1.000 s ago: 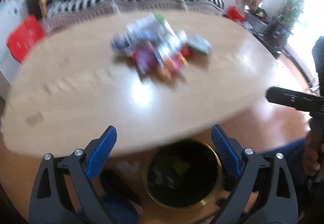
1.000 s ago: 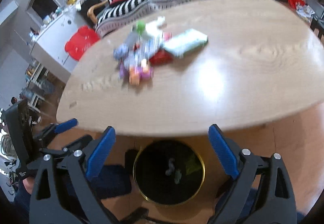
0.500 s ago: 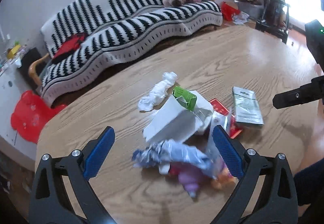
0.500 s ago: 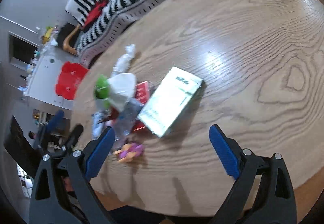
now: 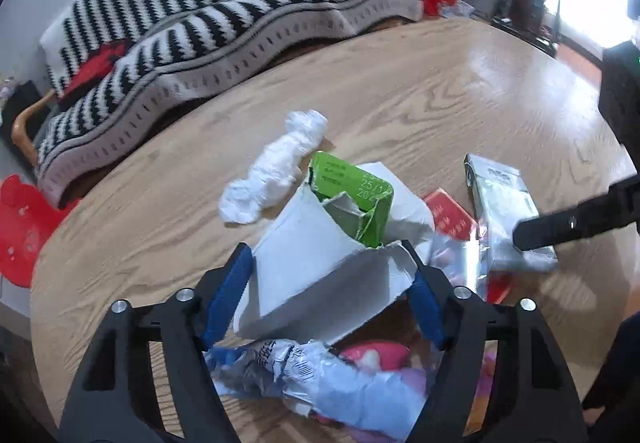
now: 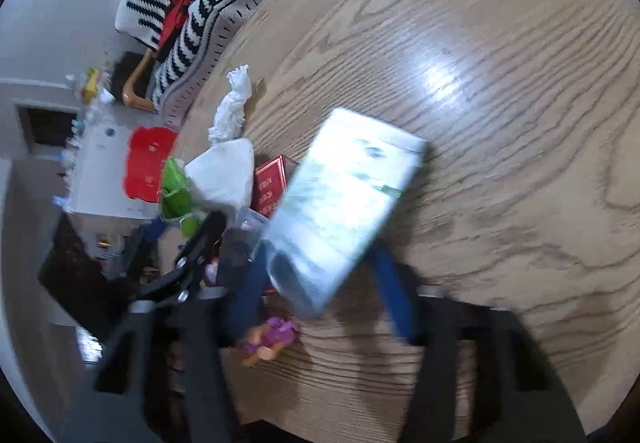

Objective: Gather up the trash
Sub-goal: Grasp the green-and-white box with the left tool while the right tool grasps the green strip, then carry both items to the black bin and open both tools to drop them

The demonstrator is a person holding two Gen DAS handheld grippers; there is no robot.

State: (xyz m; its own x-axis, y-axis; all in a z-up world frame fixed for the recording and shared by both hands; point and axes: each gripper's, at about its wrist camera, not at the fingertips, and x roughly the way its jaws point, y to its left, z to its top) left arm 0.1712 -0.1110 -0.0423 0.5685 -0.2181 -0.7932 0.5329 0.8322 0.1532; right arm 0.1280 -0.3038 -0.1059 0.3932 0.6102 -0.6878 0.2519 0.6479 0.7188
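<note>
A pile of trash lies on the oval wooden table (image 5: 440,83). My left gripper (image 5: 326,291) is closing, and its blue pads touch both sides of a torn white paper wrapper (image 5: 312,275) that has a green carton (image 5: 352,195) stuck in it. Under it lie a crumpled blue-white wrapper (image 5: 320,375) and a pink one (image 5: 376,355). My right gripper (image 6: 320,283), blurred, is closing with a silver-green pouch (image 6: 348,195) pinched between its pads. One black finger of it (image 5: 560,227) lies over that pouch (image 5: 500,211).
A twisted white tissue (image 5: 276,171) and a red pack (image 5: 450,217) lie beside the pile. A small purple-orange wrapper (image 6: 272,335) sits near the table's front edge. A striped sofa (image 5: 240,23) stands behind the table, and a red stool (image 5: 20,227) is at the left.
Both grippers left the black bin below the table edge and came forward over the trash pile. Their wide-open jaws have narrowed, the left around the white paper, the right around the pouch.
</note>
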